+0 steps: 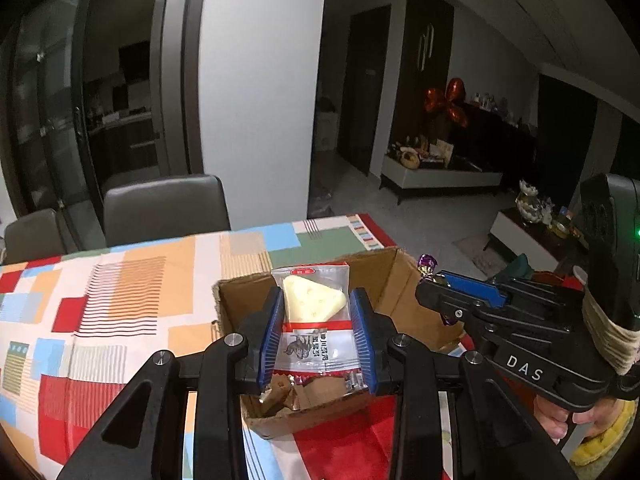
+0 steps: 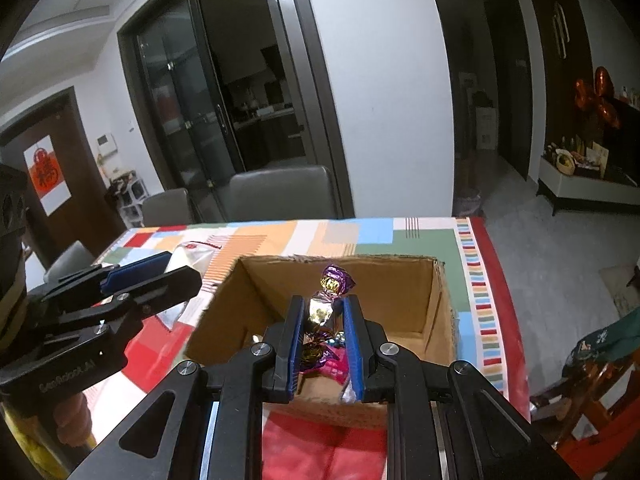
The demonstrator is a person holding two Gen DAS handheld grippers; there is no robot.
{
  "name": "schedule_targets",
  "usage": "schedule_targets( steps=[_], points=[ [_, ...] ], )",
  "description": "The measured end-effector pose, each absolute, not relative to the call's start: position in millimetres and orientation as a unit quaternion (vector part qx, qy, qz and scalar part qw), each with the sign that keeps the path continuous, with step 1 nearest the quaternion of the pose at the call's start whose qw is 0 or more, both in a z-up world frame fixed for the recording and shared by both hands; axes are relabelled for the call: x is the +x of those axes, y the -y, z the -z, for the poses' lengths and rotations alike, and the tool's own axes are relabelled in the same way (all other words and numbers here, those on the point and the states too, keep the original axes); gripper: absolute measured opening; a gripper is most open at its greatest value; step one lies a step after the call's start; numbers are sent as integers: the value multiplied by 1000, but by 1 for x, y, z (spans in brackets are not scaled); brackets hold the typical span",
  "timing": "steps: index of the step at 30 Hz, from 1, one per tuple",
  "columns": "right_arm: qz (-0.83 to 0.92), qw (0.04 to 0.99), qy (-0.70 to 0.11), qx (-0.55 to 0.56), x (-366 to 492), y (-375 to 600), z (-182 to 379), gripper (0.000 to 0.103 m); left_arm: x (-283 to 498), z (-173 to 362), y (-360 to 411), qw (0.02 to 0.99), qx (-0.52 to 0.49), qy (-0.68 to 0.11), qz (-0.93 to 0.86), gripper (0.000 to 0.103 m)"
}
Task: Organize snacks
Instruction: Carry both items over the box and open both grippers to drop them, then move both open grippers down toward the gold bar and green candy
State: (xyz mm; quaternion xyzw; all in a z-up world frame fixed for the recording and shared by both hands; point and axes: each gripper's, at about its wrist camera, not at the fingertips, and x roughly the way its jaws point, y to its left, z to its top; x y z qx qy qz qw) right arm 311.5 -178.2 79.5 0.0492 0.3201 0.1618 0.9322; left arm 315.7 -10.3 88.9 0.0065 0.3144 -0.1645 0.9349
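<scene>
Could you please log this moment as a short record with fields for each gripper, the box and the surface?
left gripper: shut on cheese-wedge snack packet, held above the box
right gripper: shut on purple foil candy, held above the box
cardboard box: open-topped, some wrapped snacks already inside
surface: table with patchwork tablecloth
behind table: grey chairs

Purple-gold candy [image 2: 334,280] (brown box [image 2: 404,280])
</scene>
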Motion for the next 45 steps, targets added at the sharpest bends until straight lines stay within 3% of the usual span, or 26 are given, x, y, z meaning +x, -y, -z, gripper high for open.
schedule_targets(
  steps=[3, 5, 6, 7, 8, 29, 45],
  points=[
    [-155, 930, -329, 49, 318, 178, -75, 21, 326, -80, 14, 930, 6, -328, 164, 35],
    [-144, 930, -336, 50, 324, 180, -72, 23, 329, -75, 13, 929, 6, -333, 161, 42],
    [-136, 929, -340, 47, 326, 180, -71, 28, 331, -73, 14, 929, 9, -334, 158, 47],
    [-128, 929, -343, 49, 328, 182, -69, 41, 331, -71, 15, 930, 11, -333, 153, 48],
    [-123, 930, -343, 52, 328, 183, -69, 43, 331, -69, 14, 930, 13, -335, 150, 51],
    [-126, 918, -375, 18, 274, 189, -79, 43, 256, -78, 12, 938, 56, -313, 137, 57],
    [-114, 835, -524, -127, 244, 168, -32, 43, 214, -35, 9, 891, 158, -390, 172, 57]
  ],
)
